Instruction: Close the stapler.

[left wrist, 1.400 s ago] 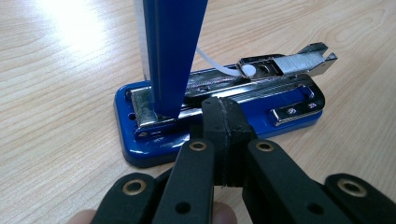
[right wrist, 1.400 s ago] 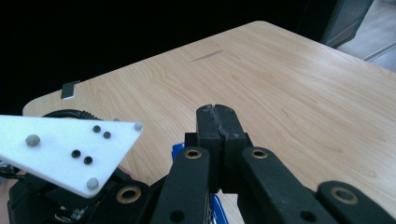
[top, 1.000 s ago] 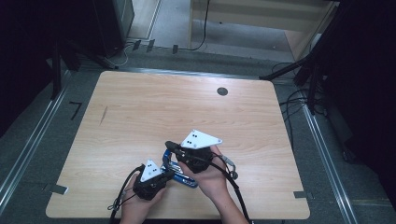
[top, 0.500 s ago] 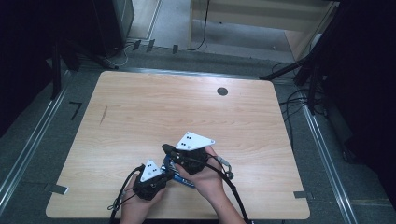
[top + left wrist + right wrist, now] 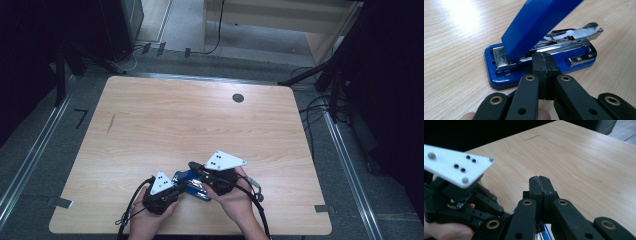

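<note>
A blue stapler (image 5: 191, 183) lies near the table's front edge, between the two hands. In the left gripper view its blue base (image 5: 499, 80) sits flat on the wood, its lid (image 5: 539, 22) is tilted steeply up, and the bare metal staple rail (image 5: 574, 35) shows. My left gripper (image 5: 545, 58) is shut with nothing between its jaws, and its tips rest against the stapler's near side by the rail. My right gripper (image 5: 540, 181) is also shut and empty. It hovers just above the stapler, and a sliver of blue (image 5: 541, 230) shows under it.
The light wooden table (image 5: 200, 120) stretches far ahead of the hands, with a dark round cable hole (image 5: 238, 98) at the far right. Cables trail from both grippers over the front edge. Metal rails and dark equipment surround the table.
My right gripper has sunk and drawn a little nearer the front edge, closer over the stapler. The left gripper and the stapler's base have stayed put.
</note>
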The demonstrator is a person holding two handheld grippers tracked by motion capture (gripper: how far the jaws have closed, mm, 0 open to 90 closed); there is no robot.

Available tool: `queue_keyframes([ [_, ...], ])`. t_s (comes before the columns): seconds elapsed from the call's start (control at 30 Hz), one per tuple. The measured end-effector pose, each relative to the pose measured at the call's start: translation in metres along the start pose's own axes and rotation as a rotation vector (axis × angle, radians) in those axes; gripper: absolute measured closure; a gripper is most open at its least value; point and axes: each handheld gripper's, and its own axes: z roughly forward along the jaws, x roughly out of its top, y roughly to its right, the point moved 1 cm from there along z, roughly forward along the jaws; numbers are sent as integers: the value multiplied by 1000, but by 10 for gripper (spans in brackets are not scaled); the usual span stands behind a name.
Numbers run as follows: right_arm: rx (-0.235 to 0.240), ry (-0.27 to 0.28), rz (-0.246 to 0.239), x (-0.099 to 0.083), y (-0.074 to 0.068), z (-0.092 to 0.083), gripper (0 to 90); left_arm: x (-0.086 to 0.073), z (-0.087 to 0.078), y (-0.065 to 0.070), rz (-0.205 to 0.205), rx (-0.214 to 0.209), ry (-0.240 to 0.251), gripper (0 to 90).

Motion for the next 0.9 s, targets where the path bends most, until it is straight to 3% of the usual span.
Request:
queue_keyframes([
  [0.83,-47,-43,82,-60,17,-12,900,-1,-1,1,14,-16,-5,900],
  [0.9,-50,-26,95,-64,18,-14,900,-1,-1,1,13,-20,-4,900],
])
